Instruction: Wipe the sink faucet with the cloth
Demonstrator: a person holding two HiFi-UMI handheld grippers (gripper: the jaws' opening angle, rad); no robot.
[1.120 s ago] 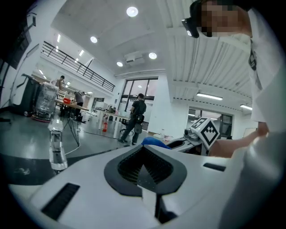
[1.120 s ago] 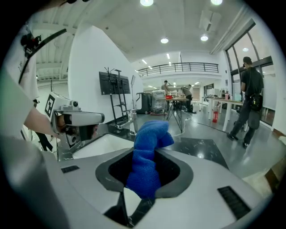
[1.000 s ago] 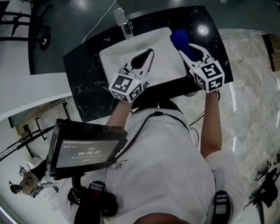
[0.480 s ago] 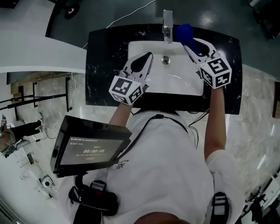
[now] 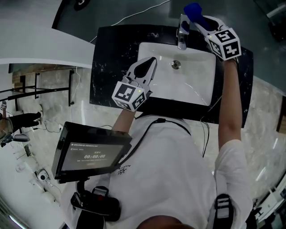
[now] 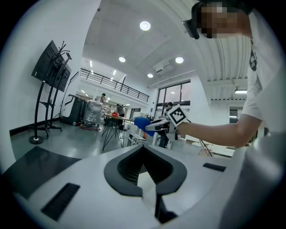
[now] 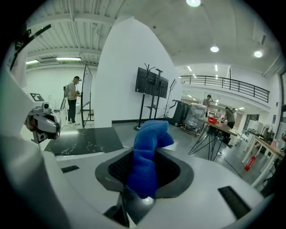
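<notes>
The right tongs (image 5: 199, 19) are squeezing the fuzzy blue cloth (image 5: 192, 9) near the shiny metal faucet (image 5: 182, 38), the left tongs (image 5: 153, 61) are sitting closed and empty, so I think rubbing comes next.

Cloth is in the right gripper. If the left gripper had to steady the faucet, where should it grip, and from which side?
Probably the faucet's upright chrome body, low near its base at the back of the sink, coming from its left. The right gripper with the blue cloth crowds its right side, while the left gripper sits left of it.
</notes>
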